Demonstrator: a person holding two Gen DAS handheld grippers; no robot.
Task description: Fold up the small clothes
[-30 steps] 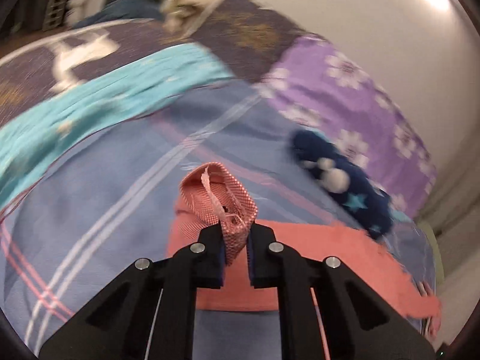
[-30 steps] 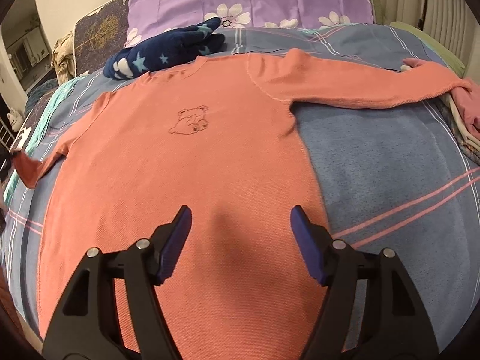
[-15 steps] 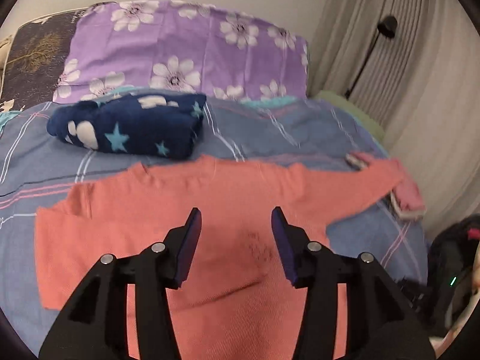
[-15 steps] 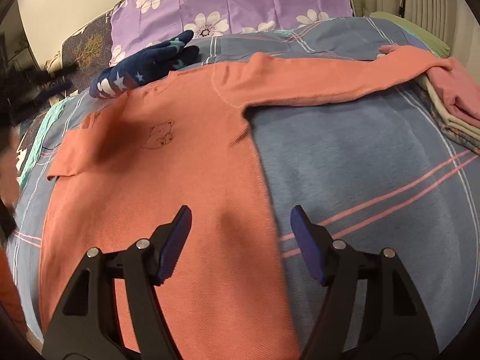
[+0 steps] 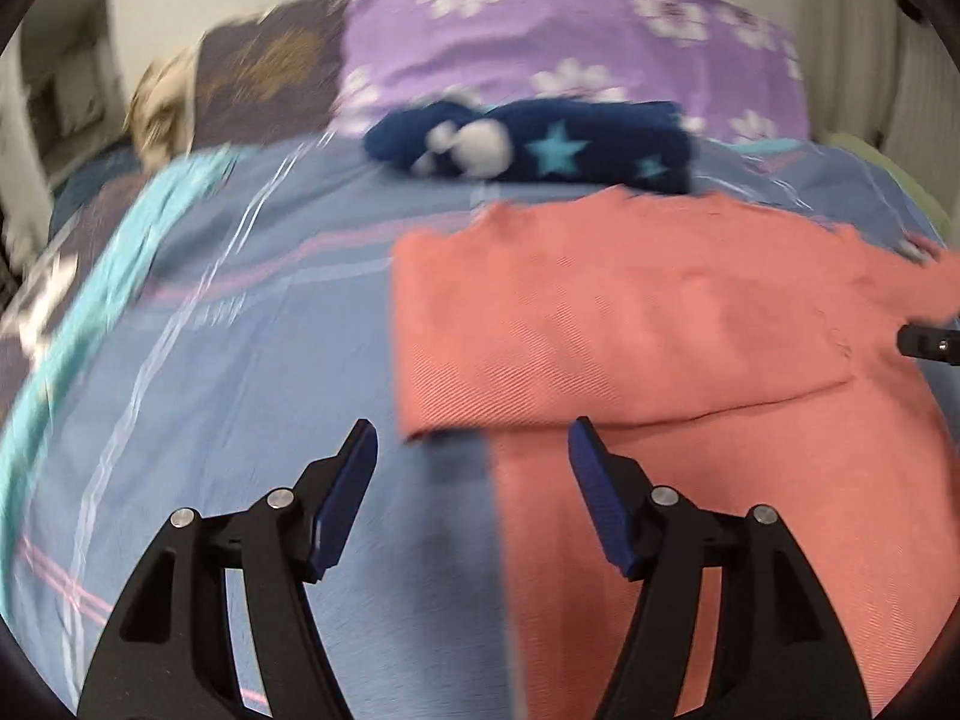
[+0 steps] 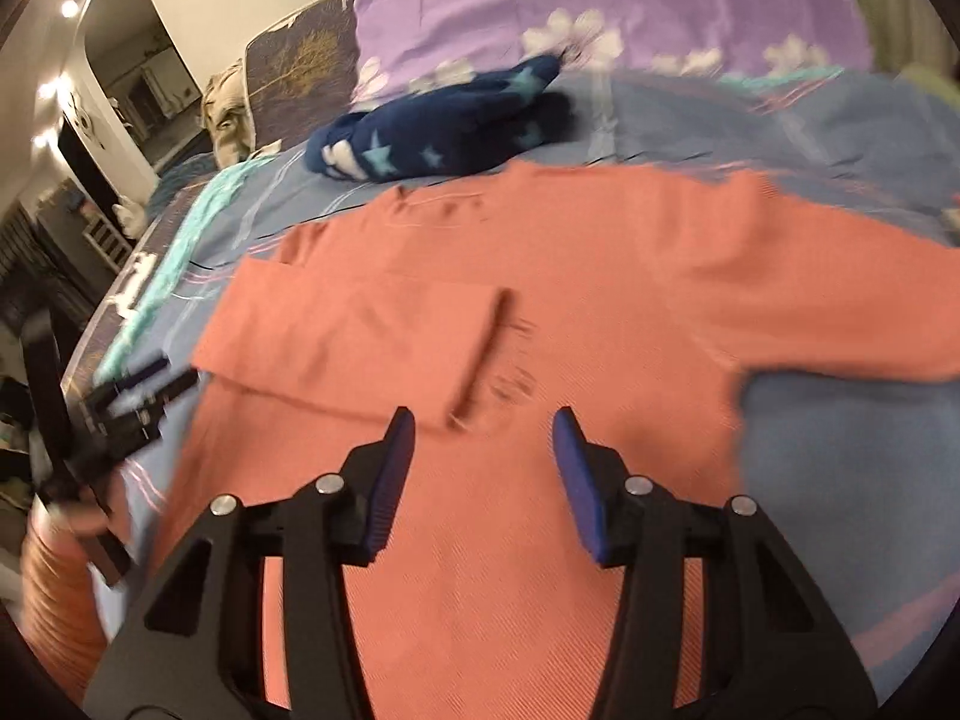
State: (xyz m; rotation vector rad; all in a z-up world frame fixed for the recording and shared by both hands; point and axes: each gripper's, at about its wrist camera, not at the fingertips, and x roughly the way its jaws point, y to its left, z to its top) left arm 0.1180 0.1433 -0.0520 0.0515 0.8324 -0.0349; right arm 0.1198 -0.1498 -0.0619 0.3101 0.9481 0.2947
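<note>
A salmon long-sleeved shirt (image 5: 660, 330) lies flat on the blue striped bedcover (image 5: 240, 330). Its left sleeve (image 6: 360, 330) is folded across the chest, while the other sleeve (image 6: 840, 300) stretches out to the right. My left gripper (image 5: 471, 456) hovers over the shirt's left edge, below the folded sleeve. Its jaws are opening and hold nothing. My right gripper (image 6: 483, 438) hangs over the shirt's middle near the sleeve's cuff, jaws closing with only the flat cloth beneath. The left gripper (image 6: 129, 402) also shows at the left of the right wrist view.
A folded navy fleece with stars (image 5: 540, 147) lies just beyond the collar, in front of a purple flowered pillow (image 5: 570, 42). A teal cloth (image 6: 180, 252) runs along the bed's left side. Furniture and a lit doorway (image 6: 120, 90) lie past it.
My left gripper carried the sleeve cuff onto the chest, let it go and swung back to the shirt's left edge. My right gripper shifted left over the shirt and its jaws narrowed.
</note>
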